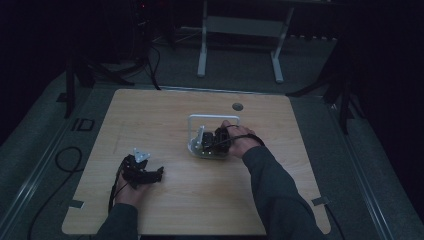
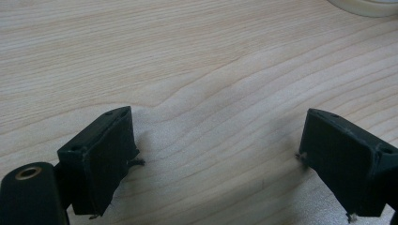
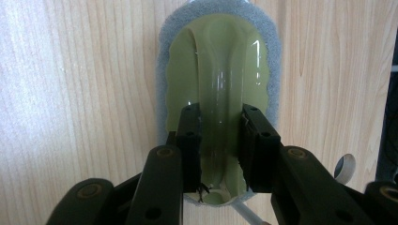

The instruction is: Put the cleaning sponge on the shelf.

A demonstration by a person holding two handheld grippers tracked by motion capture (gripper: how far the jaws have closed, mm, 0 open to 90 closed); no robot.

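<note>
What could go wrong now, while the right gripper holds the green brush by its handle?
1. The right gripper pinches the glossy, rounded handle of the green brush; it might slip or twist when lifted.
2. The white rack stands right beside that hand, so a lift could knock it.
3. The left gripper is open over bare table, so it cannot steady anything.

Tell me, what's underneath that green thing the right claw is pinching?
Under the green brush, clamped by the right gripper, a grey sponge pad rims it, pressed on the wooden table. The pad's underside is covered.
</note>
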